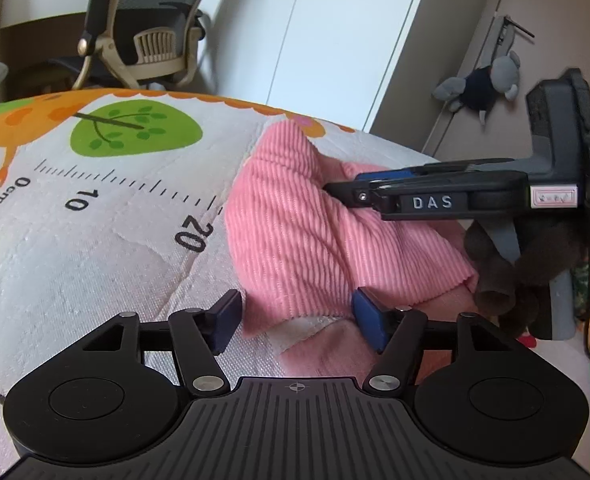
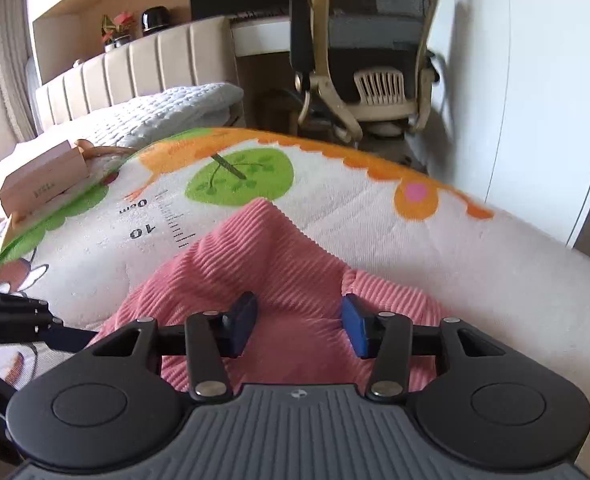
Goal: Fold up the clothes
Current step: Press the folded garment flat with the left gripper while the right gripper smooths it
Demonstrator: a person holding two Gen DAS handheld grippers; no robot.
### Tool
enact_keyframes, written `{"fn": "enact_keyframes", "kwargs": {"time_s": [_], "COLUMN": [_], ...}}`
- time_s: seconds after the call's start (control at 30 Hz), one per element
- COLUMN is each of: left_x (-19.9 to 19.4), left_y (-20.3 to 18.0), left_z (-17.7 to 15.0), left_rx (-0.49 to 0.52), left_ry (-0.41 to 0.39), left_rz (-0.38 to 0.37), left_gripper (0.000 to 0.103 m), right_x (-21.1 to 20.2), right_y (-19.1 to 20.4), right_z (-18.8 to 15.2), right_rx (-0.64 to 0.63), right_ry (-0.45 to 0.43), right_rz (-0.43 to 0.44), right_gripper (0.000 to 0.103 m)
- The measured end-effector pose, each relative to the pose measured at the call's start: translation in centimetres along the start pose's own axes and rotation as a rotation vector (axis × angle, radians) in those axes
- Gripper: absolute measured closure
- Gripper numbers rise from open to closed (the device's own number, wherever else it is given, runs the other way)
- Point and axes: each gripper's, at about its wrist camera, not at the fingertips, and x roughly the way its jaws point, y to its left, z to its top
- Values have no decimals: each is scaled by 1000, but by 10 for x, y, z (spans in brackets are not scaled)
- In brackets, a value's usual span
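while the left gripper (image 1: 297,318) sits low over the printed mat (image 1: 95,240) with its jaws spread, a corner of the pink ribbed garment (image 1: 291,236) between them, the right gripper (image 2: 299,326) reaches in from the side, likewise released, and the bunched garment runs lengthwise away toward the mat's far edge.

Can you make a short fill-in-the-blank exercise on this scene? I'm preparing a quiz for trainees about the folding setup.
1. The ribbed garment between both grippers is ____ in colour.
2. The printed mat shows a ruler beside a green ____.
3. The left gripper has its jaws ____, astride the garment's edge.
4. Beyond the mat stands an office ____.

Missing words: pink; tree; open; chair
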Motion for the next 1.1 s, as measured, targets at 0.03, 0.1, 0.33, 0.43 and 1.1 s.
{"fn": "enact_keyframes", "kwargs": {"time_s": [0.03,0.1,0.33,0.43,1.1], "left_x": [0,0,0,-1,41], "left_y": [0,-2,-3,-5,25], "left_z": [-1,-2,-3,-1,35], "left_rx": [4,15,18,22,-205], "left_ry": [0,-4,-4,2,-2], "left_rz": [0,4,5,7,-267], "left_gripper": [34,34,31,28,29], "right_x": [-8,-27,-61,-62,-72], "right_y": [5,18,17,13,20], "right_z": [-2,-8,-55,-61,-80], "right_rx": [-32,-126,-235,-200,-244], "right_ry": [-11,-39,2,1,9], "right_rz": [-31,-90,-159,-167,-119], "right_gripper": [55,51,35,31,27]}}
